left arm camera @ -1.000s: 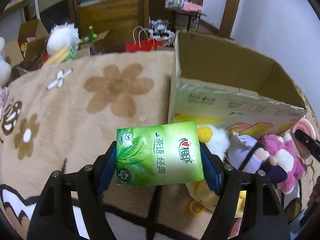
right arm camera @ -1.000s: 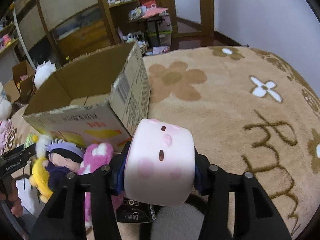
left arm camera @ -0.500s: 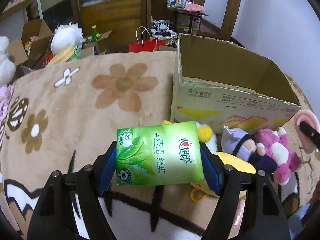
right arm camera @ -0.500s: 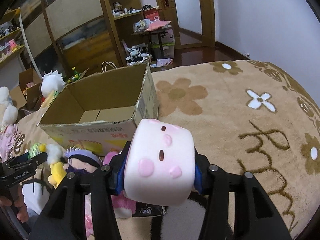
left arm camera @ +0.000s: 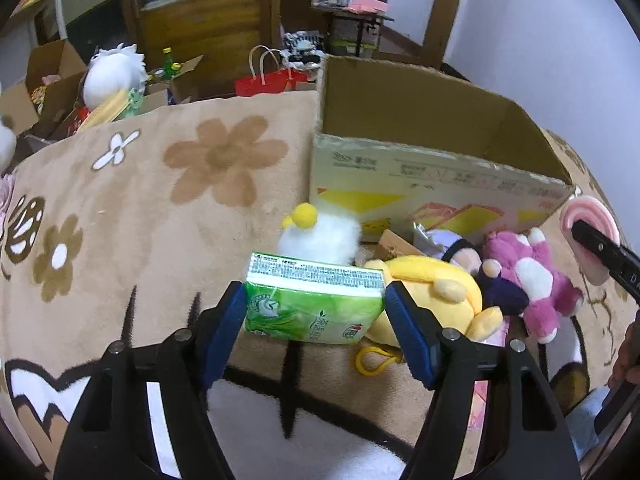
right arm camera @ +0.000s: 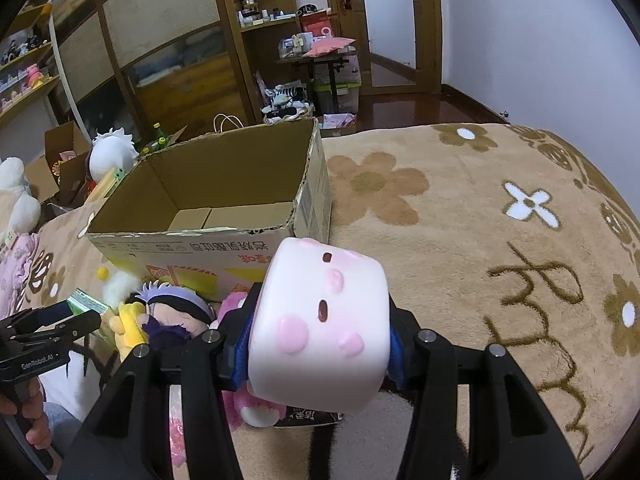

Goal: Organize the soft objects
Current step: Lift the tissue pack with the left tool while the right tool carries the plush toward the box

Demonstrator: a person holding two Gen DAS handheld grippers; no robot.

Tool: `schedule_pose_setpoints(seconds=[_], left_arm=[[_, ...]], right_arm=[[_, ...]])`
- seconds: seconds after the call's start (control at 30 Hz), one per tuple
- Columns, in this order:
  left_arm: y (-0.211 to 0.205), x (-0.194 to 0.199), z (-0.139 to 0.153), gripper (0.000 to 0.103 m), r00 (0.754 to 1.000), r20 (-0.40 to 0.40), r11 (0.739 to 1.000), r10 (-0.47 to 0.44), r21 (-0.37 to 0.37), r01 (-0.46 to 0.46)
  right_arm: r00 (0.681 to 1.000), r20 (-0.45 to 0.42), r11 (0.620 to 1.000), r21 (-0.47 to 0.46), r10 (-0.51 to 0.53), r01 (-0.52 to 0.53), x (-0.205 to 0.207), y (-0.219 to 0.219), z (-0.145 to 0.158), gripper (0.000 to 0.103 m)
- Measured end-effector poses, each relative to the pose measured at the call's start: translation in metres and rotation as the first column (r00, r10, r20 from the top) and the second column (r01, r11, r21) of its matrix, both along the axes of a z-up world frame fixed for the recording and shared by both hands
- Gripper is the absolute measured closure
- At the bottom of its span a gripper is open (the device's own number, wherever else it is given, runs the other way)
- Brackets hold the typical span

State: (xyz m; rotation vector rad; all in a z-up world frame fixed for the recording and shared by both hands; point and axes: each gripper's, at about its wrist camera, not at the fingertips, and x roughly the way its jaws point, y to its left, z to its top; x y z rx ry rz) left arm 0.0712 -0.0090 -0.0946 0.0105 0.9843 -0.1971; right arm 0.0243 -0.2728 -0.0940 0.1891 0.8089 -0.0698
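Note:
My left gripper [left arm camera: 315, 312] is shut on a green tissue pack [left arm camera: 312, 304], now tipped flat with its printed edge up, above the blanket in front of the plush pile. My right gripper [right arm camera: 318, 340] is shut on a pink-and-white cube plush [right arm camera: 320, 320], held in front of the open cardboard box [right arm camera: 224, 184]. The box [left arm camera: 432, 160] is empty inside. A yellow plush [left arm camera: 436, 296], a white pom-pom plush [left arm camera: 320, 236], a purple-haired doll [left arm camera: 456, 248] and a magenta plush [left arm camera: 528, 276] lie in front of the box.
The beige flower blanket [left arm camera: 140, 200] covers the bed. The left gripper [right arm camera: 48, 332] shows at the left edge of the right wrist view. Boxes, a white plush [left arm camera: 114, 76] and a red bag [left arm camera: 272, 80] sit beyond the bed. Wall at right.
The tissue pack has tipped forward from face-on to flat in the left gripper. Both grippers have risen and pulled back, so more of the box interior shows.

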Motion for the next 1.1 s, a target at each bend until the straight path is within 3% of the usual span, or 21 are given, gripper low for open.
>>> schedule_pose_setpoints(seconds=[0.03, 0.07, 0.17, 0.33, 0.37, 0.5, 0.57, 0.7, 0.9, 1.1], left_arm=[[0.002, -0.001, 0.004, 0.058, 1.000, 0.014, 1.000, 0.012, -0.005, -0.012], [0.005, -0.001, 0.006, 0.062, 1.000, 0.017, 1.000, 0.021, -0.008, -0.021], [0.011, 0.000, 0.011, 0.067, 0.999, 0.035, 0.998, 0.031, -0.047, -0.029], [0.018, 0.014, -0.003, 0.068, 0.998, -0.039, 0.996, 0.059, -0.058, -0.061], [0.020, 0.016, -0.005, 0.066, 0.997, -0.051, 0.996, 0.063, -0.065, -0.066], [0.022, 0.021, -0.012, 0.038, 0.994, -0.092, 0.990, 0.063, -0.118, -0.073], [0.018, 0.020, -0.011, 0.032, 0.996, -0.082, 0.992, 0.041, -0.112, -0.050], [0.005, 0.018, -0.012, 0.030, 0.998, -0.059, 0.998, 0.016, -0.053, -0.019], [0.005, 0.025, -0.019, 0.030, 0.997, -0.077, 0.999, 0.032, -0.037, -0.035], [-0.005, 0.026, -0.023, 0.028, 0.998, -0.063, 1.000, 0.009, 0.027, -0.008]], right_arm=[[1.000, 0.004, 1.000, -0.001, -0.002, 0.002, 0.000, 0.000, 0.001, 0.048], [1.000, 0.011, 1.000, -0.003, -0.004, 0.004, -0.001, 0.000, 0.003, 0.048], [0.999, 0.035, 1.000, -0.007, -0.007, 0.008, -0.003, -0.001, 0.010, 0.048], [0.998, 0.062, 1.000, -0.004, -0.003, 0.004, -0.004, 0.000, 0.018, 0.048], [0.998, 0.059, 1.000, -0.002, -0.001, 0.002, -0.004, 0.001, 0.018, 0.048], [0.999, 0.051, 1.000, -0.013, 0.007, -0.006, -0.003, 0.002, 0.018, 0.048], [0.999, 0.050, 1.000, -0.013, 0.009, -0.009, -0.003, 0.002, 0.017, 0.048], [0.999, 0.051, 1.000, -0.013, 0.009, -0.008, -0.003, 0.003, 0.016, 0.048], [0.999, 0.050, 1.000, -0.018, 0.010, -0.009, -0.003, 0.003, 0.016, 0.048], [0.999, 0.049, 1.000, -0.019, 0.010, -0.009, -0.001, 0.004, 0.016, 0.048]])
